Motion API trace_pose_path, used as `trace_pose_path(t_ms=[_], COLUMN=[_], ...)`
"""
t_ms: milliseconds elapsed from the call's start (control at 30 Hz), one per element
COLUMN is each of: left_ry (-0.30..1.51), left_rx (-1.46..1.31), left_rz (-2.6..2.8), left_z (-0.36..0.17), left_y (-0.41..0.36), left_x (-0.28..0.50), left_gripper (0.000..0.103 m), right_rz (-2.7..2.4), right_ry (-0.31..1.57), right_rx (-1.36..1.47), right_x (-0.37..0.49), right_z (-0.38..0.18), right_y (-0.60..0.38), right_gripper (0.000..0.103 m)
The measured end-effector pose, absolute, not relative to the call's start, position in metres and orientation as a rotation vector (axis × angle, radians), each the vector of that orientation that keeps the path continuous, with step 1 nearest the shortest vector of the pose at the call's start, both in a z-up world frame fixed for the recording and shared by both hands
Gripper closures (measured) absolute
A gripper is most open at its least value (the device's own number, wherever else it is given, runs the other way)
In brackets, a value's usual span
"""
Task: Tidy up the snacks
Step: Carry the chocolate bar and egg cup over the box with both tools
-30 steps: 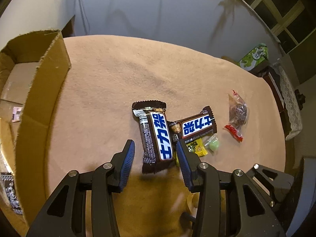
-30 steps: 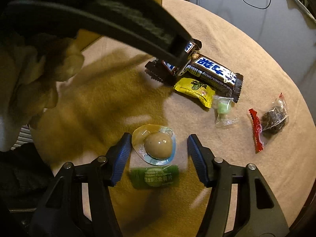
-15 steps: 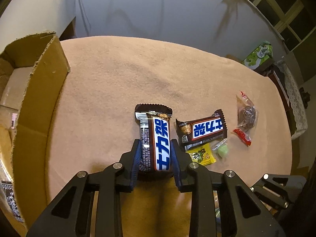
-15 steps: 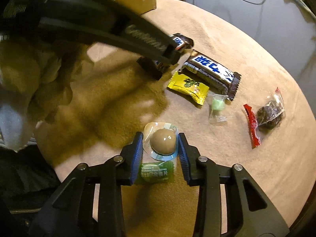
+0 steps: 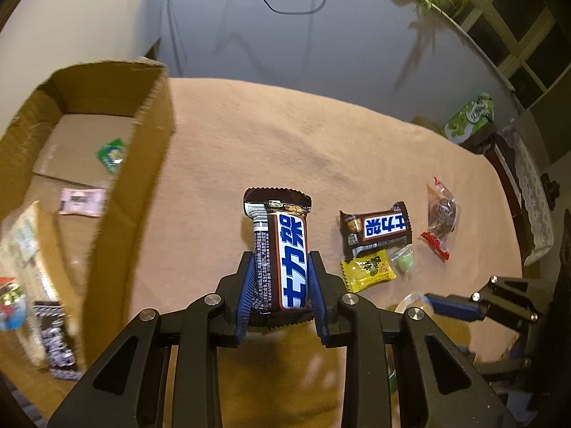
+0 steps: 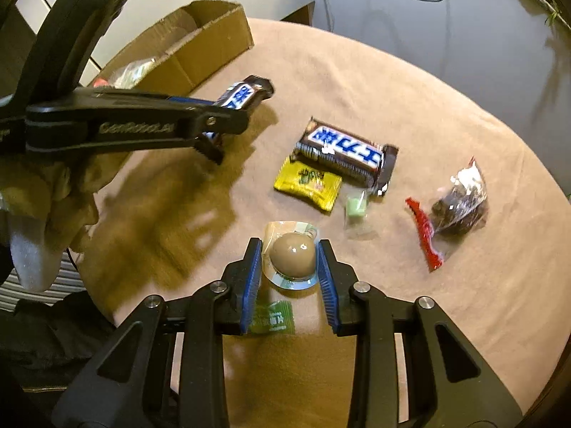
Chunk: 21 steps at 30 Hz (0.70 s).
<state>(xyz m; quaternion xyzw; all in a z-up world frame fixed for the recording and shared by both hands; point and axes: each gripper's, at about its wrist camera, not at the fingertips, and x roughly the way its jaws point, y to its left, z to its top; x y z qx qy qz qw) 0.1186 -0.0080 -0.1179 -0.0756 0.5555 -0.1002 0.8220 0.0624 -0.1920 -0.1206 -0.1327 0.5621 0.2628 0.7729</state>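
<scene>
We are holding two snacks at once and judging the step in hand to be the carry to the cardboard box [image 5: 107, 135]. The left claw [image 5: 282, 285] has just been closing and its blue pads are now pressing both long sides of the chocolate bar [image 5: 282, 249], which is pointing away from the camera with its far end clear of the tan table [image 5: 285, 135]. The right claw [image 6: 289, 267] has also just been closing and is pinching the rim of the domed jelly cup [image 6: 292, 255] between its pads. For a clean carry we are advising a steady squeeze on both, a lift high enough to pass over the box wall, and release only once each snack is above the open box; the thin cup rim looks likely to slip if the claw tilts. The left wrist view is showing the box interior, where a green packet [image 5: 111, 153] and a pale wrapper [image 5: 81, 201] are already lying. The right wrist view is showing the left claw from the side, and a green sachet [image 6: 273, 319] lying under the right claw. Both views are showing a second chocolate bar [image 6: 344, 153], a yellow packet [image 6: 308, 182], a green candy [image 6: 355, 208] and a dark snack bag [image 6: 458, 203] waiting on the table.
</scene>
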Motion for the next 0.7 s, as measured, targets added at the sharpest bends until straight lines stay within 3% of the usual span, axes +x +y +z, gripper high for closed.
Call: trace_pose_path(t_ms=[700], left_ry=[1.053], left_rx=[-0.267], left_rz=[-0.065], left_z=[-0.075], left_y=[0.068], left_x=[0.098], left_gripper=[0.076], right_rz=[0.694], right_ry=[1.075], right_rx=[-0.363], right_x=[0.107], right_z=[-0.065], right_y=[-0.109], right_gripper=[0.071])
